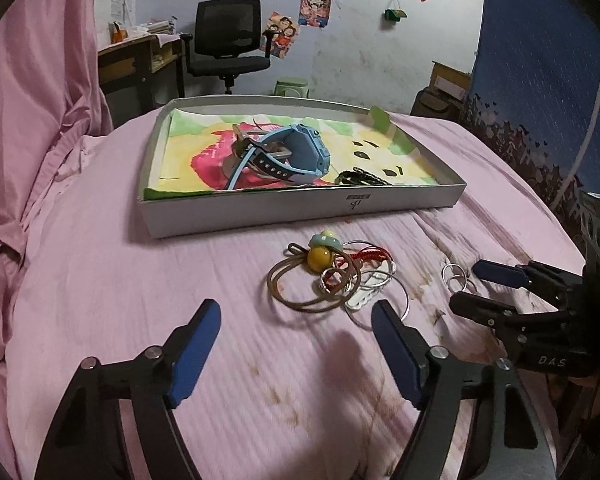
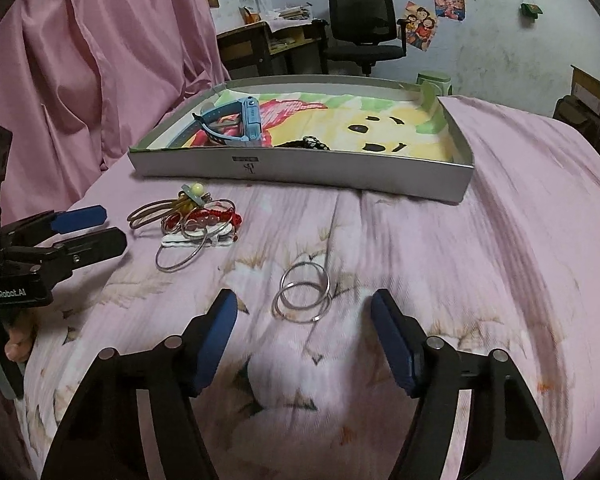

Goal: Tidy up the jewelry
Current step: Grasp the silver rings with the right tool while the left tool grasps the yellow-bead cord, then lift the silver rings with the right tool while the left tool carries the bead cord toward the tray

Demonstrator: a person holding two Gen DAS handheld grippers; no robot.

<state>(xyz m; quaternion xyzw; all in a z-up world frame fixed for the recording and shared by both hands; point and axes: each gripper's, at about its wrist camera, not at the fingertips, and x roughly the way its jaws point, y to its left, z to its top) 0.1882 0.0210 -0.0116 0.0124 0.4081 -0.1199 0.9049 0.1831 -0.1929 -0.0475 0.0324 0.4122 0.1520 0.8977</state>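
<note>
A heap of jewelry [image 1: 336, 280] lies on the pink bedspread: brown cord loops, a yellow bead with a green charm [image 1: 320, 258], a red braided bracelet and silver hoops. My left gripper [image 1: 296, 320] stands open just short of the heap, nothing between its pads. Two linked silver rings [image 2: 302, 298] lie apart on the right, just ahead of my right gripper [image 2: 304, 316], which is open with nothing in it. The same rings [image 1: 454, 276] show beside the right gripper [image 1: 470, 286] in the left wrist view. Behind stands a shallow white box [image 1: 300, 208] holding a blue watch [image 1: 292, 156] and a dark bracelet [image 1: 364, 178].
The bed's pink cover [image 1: 140, 300] is wrinkled and stained in front. Pink curtains [image 1: 32, 100] hang at the left. A blue patterned cloth [image 1: 540, 80] rises at the right. A black office chair [image 1: 228, 40] and a desk [image 1: 136, 56] stand beyond the bed.
</note>
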